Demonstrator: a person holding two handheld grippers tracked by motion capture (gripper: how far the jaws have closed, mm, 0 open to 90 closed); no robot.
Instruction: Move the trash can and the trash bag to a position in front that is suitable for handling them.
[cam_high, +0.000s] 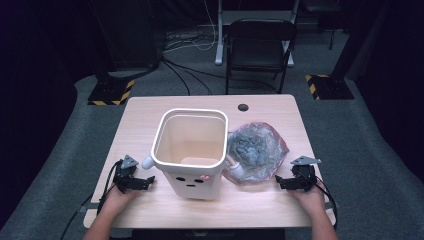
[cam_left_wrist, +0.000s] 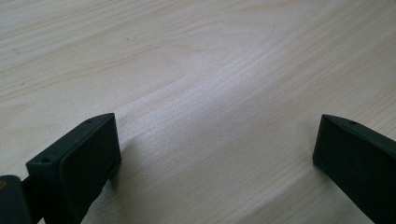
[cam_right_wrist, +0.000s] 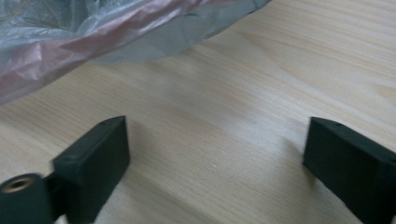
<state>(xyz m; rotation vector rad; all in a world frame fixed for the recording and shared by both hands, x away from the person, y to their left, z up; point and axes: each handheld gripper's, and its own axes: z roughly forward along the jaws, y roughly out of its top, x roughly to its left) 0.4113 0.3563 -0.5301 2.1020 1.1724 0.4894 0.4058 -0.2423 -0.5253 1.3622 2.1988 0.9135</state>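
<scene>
Dark walls and grey carpet surround a pale wooden table (cam_high: 150, 112), with a black folding chair (cam_high: 260, 47) standing beyond its far edge and cables trailing over the floor. Near the middle of the table stands a white bin (cam_high: 192, 150), upright and open at the top, with a small face printed on its near side and a short stub sticking out on each flank. Just to the right of the bin lies a crumpled plastic bag (cam_high: 257, 150), grey and pinkish, touching the bin's right side.

At the near left corner, the left gripper (cam_high: 149, 181) rests on the table, held in a hand, pointing towards the bin and a little apart from it. In the left gripper view its jaws are spread wide over bare wood with nothing between them.

At the near right, the right gripper (cam_high: 279, 183) lies on the table in the other hand, pointing inward, close to the bag's near edge but not touching it. In the right gripper view its jaws are also spread wide and hold nothing, with the bag (cam_right_wrist: 116, 32) lying just ahead of them.
</scene>
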